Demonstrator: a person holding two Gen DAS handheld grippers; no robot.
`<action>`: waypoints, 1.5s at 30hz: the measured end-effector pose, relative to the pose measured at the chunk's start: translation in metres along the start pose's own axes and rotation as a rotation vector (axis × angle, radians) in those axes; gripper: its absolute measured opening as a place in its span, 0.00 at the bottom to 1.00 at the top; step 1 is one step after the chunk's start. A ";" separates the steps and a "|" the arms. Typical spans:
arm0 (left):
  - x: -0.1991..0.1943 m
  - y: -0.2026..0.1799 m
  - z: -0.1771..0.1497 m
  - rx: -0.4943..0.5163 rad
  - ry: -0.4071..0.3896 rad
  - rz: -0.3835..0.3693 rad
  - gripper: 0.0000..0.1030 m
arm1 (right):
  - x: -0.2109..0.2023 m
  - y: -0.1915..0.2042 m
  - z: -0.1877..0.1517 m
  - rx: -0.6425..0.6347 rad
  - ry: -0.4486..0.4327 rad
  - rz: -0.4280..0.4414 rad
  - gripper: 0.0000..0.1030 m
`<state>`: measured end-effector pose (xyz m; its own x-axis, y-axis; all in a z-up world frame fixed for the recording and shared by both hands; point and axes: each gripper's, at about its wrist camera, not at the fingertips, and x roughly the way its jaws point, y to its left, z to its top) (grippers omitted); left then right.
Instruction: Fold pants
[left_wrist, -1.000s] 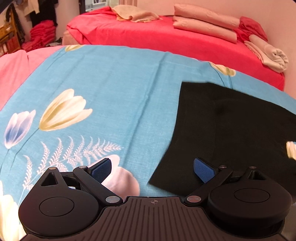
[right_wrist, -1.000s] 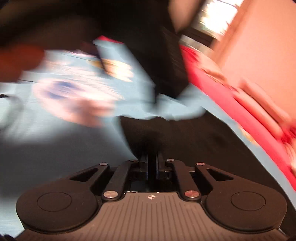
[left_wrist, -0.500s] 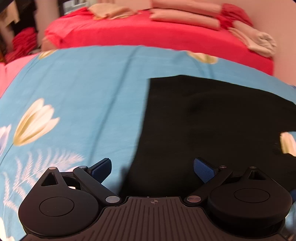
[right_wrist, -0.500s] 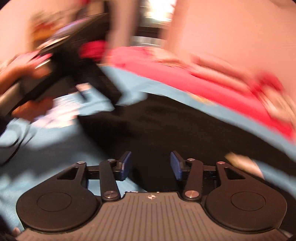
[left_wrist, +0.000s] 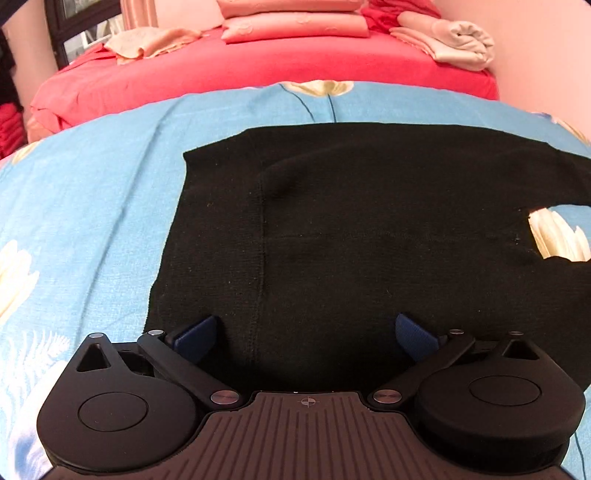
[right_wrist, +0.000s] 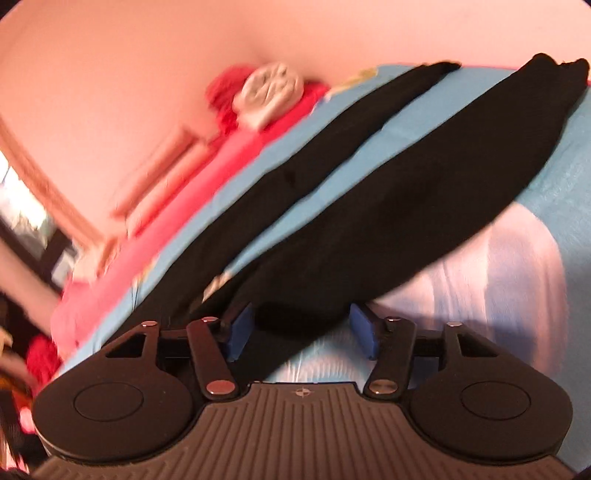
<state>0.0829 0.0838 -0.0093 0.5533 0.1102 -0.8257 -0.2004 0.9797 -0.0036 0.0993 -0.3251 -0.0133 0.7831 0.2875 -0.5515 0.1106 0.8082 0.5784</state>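
Note:
Black pants (left_wrist: 369, 229) lie flat on a blue flowered bedsheet (left_wrist: 92, 184). In the left wrist view their waist end fills the middle, with a vertical seam. My left gripper (left_wrist: 306, 332) is open, its blue pads over the near edge of the waist, holding nothing. In the right wrist view both legs (right_wrist: 388, 206) stretch away to the upper right, spread apart. My right gripper (right_wrist: 301, 328) is open, its blue fingertips (right_wrist: 240, 328) either side of the near leg's edge, not closed on it.
A red bed (left_wrist: 258, 66) lies beyond the blue sheet, with pink pillows (left_wrist: 295, 22) and a rolled cream blanket (left_wrist: 458, 44); the blanket also shows in the right wrist view (right_wrist: 273, 92). A pink wall (right_wrist: 147, 55) stands behind. A dark window (left_wrist: 85, 33) is at far left.
My left gripper moved right and forward until the pants' waist lies under it. My right gripper opened from shut and swung round along the pant legs.

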 end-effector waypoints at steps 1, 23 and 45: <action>0.000 0.001 0.000 0.000 -0.001 -0.001 1.00 | 0.004 -0.002 0.006 0.009 -0.018 -0.013 0.23; 0.000 0.002 -0.006 0.017 -0.044 -0.006 1.00 | -0.001 -0.107 0.149 0.163 -0.102 -0.581 0.61; -0.005 -0.002 -0.005 0.046 -0.034 -0.013 1.00 | 0.000 -0.106 0.164 -0.353 -0.172 -0.989 0.61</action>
<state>0.0760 0.0801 -0.0079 0.5833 0.1018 -0.8059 -0.1558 0.9877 0.0121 0.1878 -0.4952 0.0237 0.5212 -0.6328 -0.5726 0.5832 0.7540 -0.3024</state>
